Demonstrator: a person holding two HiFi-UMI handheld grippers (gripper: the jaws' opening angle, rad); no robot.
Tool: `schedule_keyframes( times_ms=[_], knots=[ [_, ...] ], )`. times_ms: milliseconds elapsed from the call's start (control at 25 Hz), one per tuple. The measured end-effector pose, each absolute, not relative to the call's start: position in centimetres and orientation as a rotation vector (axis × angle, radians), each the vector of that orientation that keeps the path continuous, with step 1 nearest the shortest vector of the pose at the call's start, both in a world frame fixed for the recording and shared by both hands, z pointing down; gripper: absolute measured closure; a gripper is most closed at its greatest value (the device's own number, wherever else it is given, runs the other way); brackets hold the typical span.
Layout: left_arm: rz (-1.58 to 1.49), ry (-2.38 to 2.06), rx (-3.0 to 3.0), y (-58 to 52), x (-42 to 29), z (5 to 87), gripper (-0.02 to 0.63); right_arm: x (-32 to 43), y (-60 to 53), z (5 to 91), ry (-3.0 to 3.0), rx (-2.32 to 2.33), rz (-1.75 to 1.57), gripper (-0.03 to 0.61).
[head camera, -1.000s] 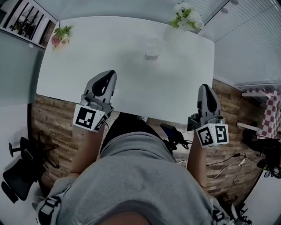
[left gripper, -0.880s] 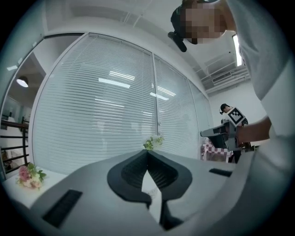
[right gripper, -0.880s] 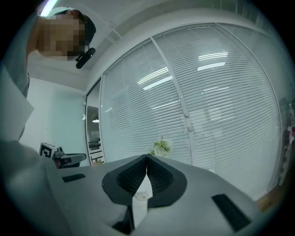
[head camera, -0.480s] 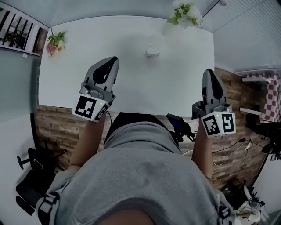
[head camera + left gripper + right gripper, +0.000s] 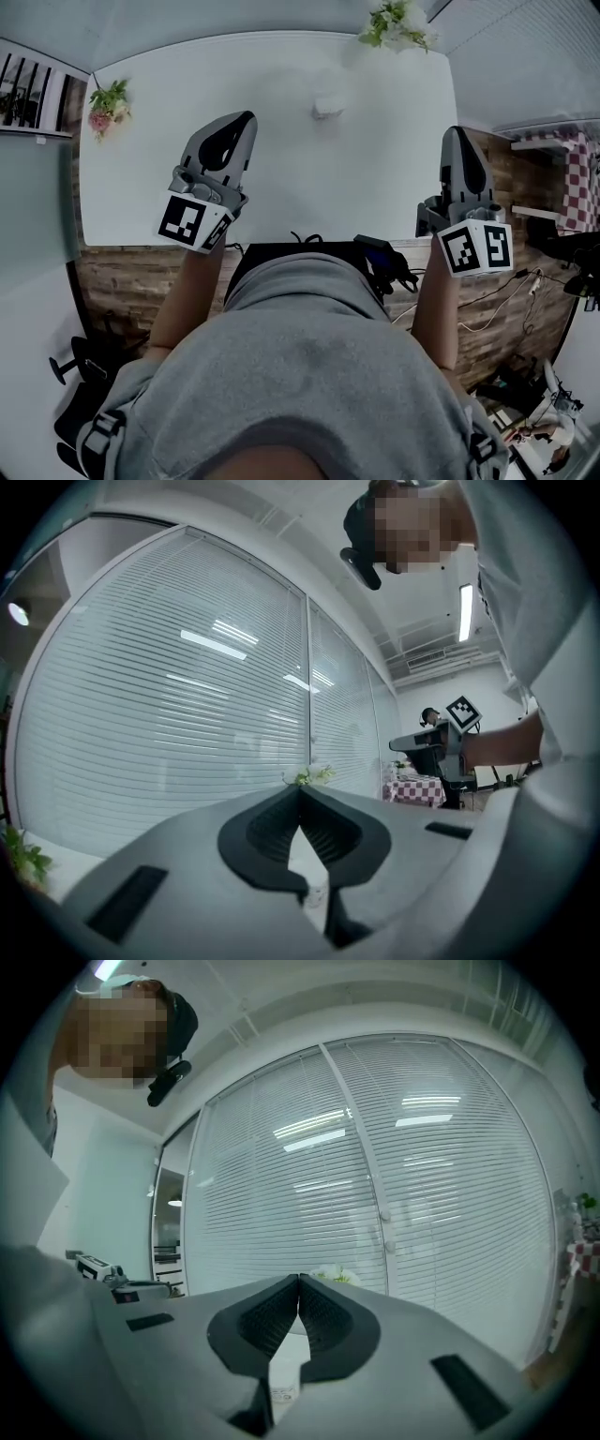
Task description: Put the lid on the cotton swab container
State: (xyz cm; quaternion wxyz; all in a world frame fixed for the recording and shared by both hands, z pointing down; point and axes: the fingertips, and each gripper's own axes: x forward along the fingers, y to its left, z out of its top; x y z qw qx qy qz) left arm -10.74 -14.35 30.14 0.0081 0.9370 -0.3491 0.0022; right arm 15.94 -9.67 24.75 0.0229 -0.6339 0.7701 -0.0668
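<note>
A small pale see-through container (image 5: 326, 101) stands on the white table (image 5: 281, 66) near its far middle; it is blurred and I cannot make out a lid apart from it. My left gripper (image 5: 244, 120) hangs over the table's left half, short of the container, its jaws shut with nothing held. My right gripper (image 5: 456, 132) is over the table's right edge, also shut and empty. In the left gripper view the left gripper (image 5: 301, 789) has its pads closed together. The right gripper view shows the right gripper (image 5: 298, 1279) the same way.
A bunch of white flowers (image 5: 396, 22) sits at the table's far right corner, a small pink-flowered plant (image 5: 105, 97) at its left edge. Wood floor, cables and a black device (image 5: 382, 264) lie near the front edge. Window blinds fill both gripper views.
Both grippers have moved forward over the table, the right one farther. The head view has shifted with them. Both stay shut.
</note>
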Motion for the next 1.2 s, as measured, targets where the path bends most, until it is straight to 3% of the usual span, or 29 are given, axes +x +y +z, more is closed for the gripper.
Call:
schedule_keyframes(
  times_ms=[400, 880, 1200],
  knots=[
    [0.049, -1.081, 2.907, -15.2, -9.5, 31.1, 0.607, 16.7, -10.4, 25.9, 2.399, -1.967, -0.257, 0.554],
    [0.099, -0.934, 2.883, -13.6, -2.7, 35.5, 0.606, 19.8, -12.0, 26.7, 2.460, -1.895, -0.285, 0.554],
    [0.130, -0.934, 2.871, -14.5, -2.8, 37.5, 0.604, 19.6, -13.2, 29.3, 2.491, -1.858, -0.362, 0.554]
  ],
)
